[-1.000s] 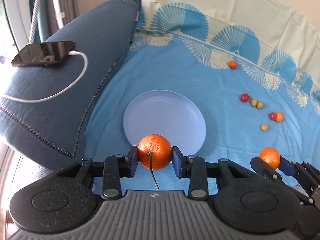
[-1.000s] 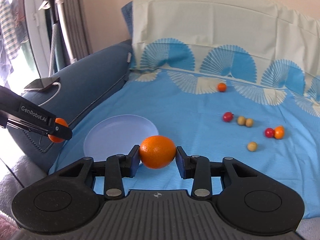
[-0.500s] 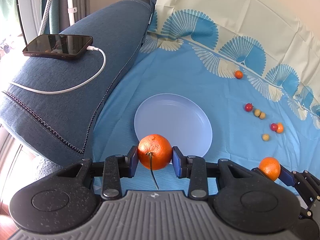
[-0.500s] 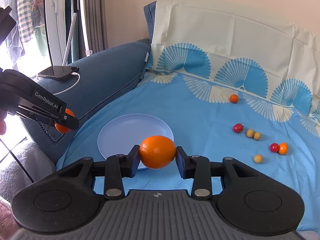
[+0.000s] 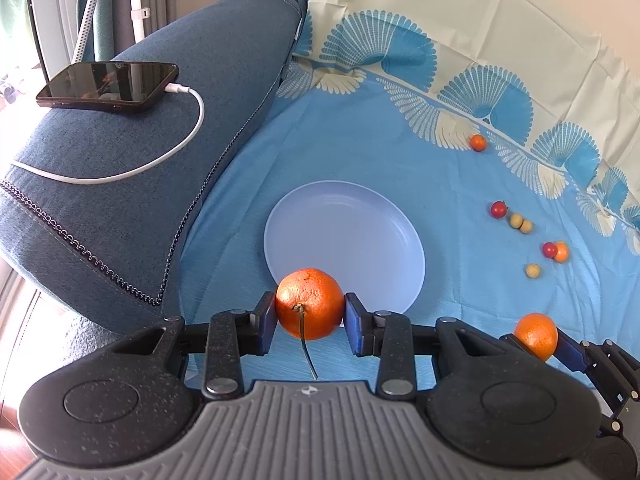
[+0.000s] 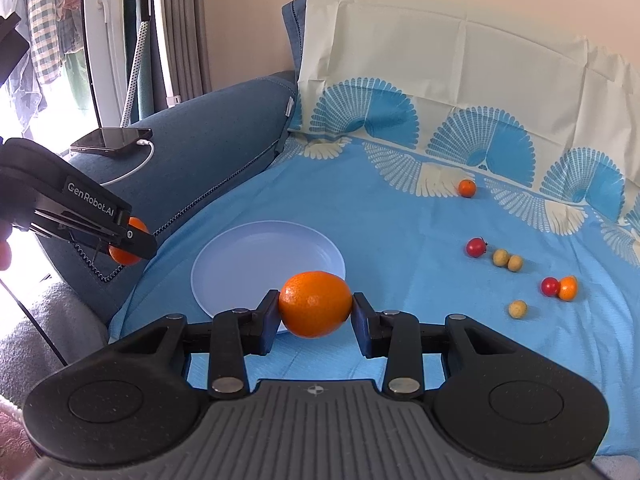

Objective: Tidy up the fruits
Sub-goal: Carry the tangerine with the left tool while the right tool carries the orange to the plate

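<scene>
Blue patterned sheet (image 5: 360, 152) beneath a pale plate (image 5: 352, 216): left gripper (image 5: 310, 320) clamps a stemmed orange (image 5: 310, 300) over the plate's near rim, right gripper (image 6: 315, 314) clamps another orange (image 6: 315, 302) beside it.

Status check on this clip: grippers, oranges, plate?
Left gripper shut on stemmed orange. Right gripper shut on second orange. Plate bare, nothing blocking.
</scene>
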{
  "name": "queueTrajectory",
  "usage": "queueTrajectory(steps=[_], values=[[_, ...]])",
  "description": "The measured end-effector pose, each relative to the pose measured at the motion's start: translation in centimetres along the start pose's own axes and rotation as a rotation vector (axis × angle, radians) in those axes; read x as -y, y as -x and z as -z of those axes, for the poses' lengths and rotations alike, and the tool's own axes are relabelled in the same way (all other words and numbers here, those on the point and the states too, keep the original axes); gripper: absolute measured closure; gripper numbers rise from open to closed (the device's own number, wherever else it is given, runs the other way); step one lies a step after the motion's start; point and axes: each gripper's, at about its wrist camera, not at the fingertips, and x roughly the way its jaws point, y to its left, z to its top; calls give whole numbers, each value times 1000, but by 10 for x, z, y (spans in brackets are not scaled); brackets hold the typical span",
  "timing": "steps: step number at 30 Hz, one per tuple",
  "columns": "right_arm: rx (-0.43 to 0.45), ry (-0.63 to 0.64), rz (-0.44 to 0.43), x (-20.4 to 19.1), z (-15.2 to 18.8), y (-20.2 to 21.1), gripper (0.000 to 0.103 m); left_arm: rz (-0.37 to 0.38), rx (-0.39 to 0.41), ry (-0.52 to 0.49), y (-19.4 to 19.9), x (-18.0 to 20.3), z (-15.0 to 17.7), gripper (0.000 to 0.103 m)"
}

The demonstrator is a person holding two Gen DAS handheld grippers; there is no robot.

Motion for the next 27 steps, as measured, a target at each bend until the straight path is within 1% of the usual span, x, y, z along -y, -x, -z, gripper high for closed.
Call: queueTrajectory(steps=[10,18,27], values=[[-19,4,-22,-4,-6,-24,63,-5,-16,0,-19,-1,-9,64],[-56,21,-39,-16,-15,-57,63,-18,-42,-12,-52,-1,-23,64],[-101,40,-49,-22,-19,-101,63,-31,-80,-39,-92,4,-36,64]])
